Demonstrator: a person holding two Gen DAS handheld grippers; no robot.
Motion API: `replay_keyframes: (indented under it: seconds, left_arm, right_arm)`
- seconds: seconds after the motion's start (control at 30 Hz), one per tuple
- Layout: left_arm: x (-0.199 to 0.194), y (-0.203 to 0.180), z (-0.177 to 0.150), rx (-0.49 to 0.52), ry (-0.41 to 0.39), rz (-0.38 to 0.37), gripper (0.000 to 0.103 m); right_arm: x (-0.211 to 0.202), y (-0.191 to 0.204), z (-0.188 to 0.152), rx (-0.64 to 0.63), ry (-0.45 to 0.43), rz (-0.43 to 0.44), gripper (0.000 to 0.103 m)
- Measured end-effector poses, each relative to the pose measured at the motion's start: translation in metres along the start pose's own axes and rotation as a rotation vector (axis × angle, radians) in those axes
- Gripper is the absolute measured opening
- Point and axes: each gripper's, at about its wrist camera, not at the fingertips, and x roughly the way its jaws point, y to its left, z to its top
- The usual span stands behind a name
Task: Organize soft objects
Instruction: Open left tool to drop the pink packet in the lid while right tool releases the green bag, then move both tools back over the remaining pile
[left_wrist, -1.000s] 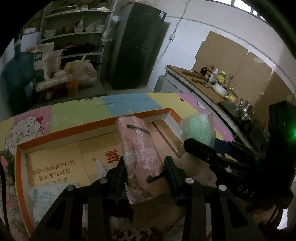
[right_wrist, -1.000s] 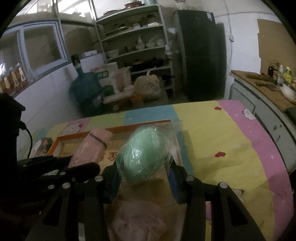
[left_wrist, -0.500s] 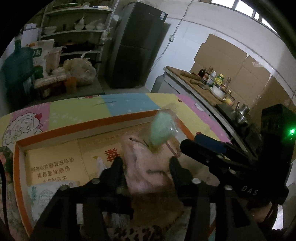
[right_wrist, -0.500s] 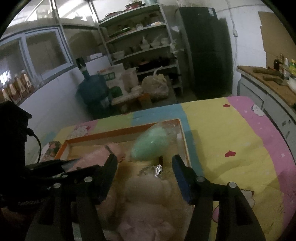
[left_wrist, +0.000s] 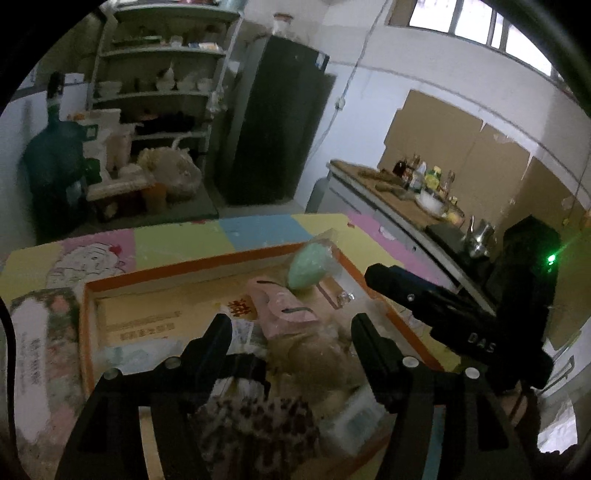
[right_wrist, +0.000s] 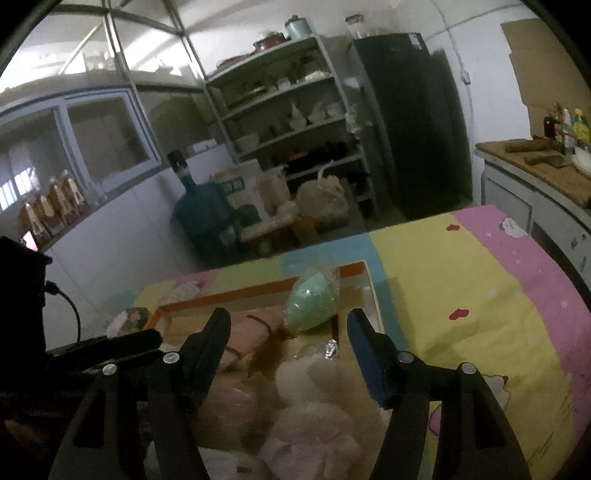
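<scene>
While the left gripper hovers over the orange-rimmed box, its jaws are opening with nothing pinched; the pink roll lies just beyond them, free of both pads. Past it, the bagged green ball rests in the box's far corner. Tilted downward, the right gripper stands half spread and empty above plush toys.

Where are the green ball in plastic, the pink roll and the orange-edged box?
green ball (right_wrist: 314, 305), right wrist view, middle of its green body.
pink roll (left_wrist: 284, 308), left wrist view, middle of its side.
box (left_wrist: 177, 263), left wrist view, orange far rim.
</scene>
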Motion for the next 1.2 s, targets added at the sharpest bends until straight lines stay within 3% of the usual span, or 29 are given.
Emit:
replay_keyframes:
  seconds: [0.23,0.47,0.73,1.1,1.2]
  left_arm:
    - [-0.052,0.010,-0.010,-0.025,-0.112,0.060,0.067]
    - [-0.090,0.031,-0.025,-0.071,-0.160,0.192,0.067]
    - [-0.134,0.057,-0.043,-0.096,-0.223,0.286,0.067]
    - [-0.203,0.111,-0.077,-0.121,-0.269,0.483,0.067]
    - [-0.221,0.129,-0.089,-0.127,-0.281,0.496,0.067]
  right_arm:
    - [-0.023,0.038,-0.012,-0.073,-0.057,-0.034,0.071]
    - [-0.041,0.082,-0.028,-0.110,-0.085,0.013,0.075]
    - [-0.058,0.146,-0.045,-0.191,-0.127,0.061,0.075]
    - [-0.054,0.225,-0.066,-0.207,-0.090,0.183,0.075]
    - [-0.052,0.247,-0.075,-0.208,-0.073,0.213,0.075]
